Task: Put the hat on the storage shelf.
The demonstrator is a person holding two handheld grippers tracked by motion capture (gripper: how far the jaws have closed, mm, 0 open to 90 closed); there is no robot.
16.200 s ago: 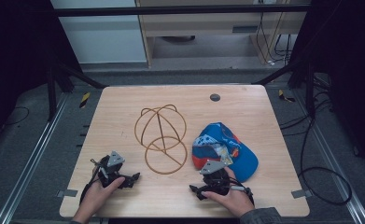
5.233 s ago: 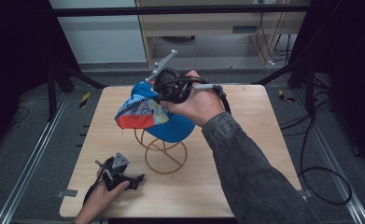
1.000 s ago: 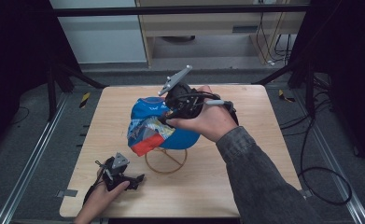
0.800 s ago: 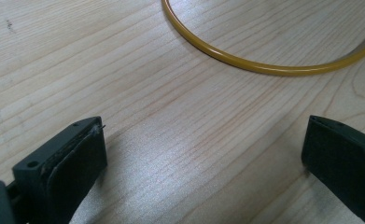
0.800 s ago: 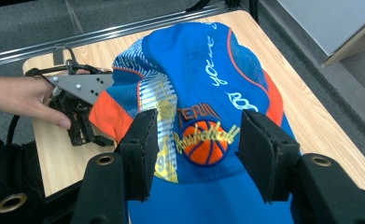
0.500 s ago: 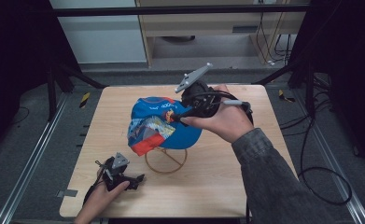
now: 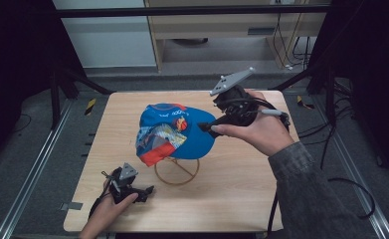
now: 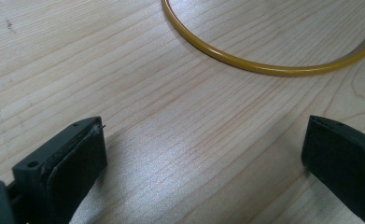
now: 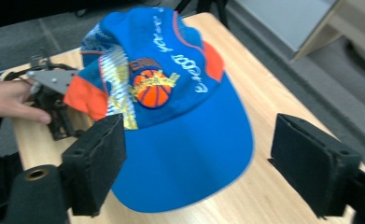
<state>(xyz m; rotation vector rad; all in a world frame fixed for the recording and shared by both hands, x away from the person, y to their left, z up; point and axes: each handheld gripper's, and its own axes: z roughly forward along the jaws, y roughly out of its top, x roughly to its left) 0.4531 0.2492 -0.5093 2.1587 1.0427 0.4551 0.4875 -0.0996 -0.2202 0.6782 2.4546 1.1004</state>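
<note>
Blue baseball cap with orange panels and a basketball patch [image 7: 174, 130] sits on top of the yellow wire dome stand [image 7: 176, 171], mid-table. Crown covers the upper part of the stand; only the base ring and a couple of lower struts show below the cap. Brim points toward the table's right side in the high view, patch facing up. Orange-and-patterned rear panel hangs down on the left side of the stand.

Right gripper [image 7: 205, 127] is just beside the brim edge, held above the light wooden table [image 7: 242, 189], grey three-cornered plate tilted up. Its jaws have just been opening and now stand wide. In the right gripper view [image 9: 196, 170] the brim lies in the gap between the two black pads, neither pad pressing on it. Nothing gripped.

Left gripper [image 7: 147, 189] rests low at the near-left part of the table, well apart from the cap, near the stand's base ring. In the left gripper view [image 8: 203, 158] jaws are spread wide over bare wood, nothing between them; the yellow ring arcs across just ahead.

Dark floor and metal frame rails surround the table.
</note>
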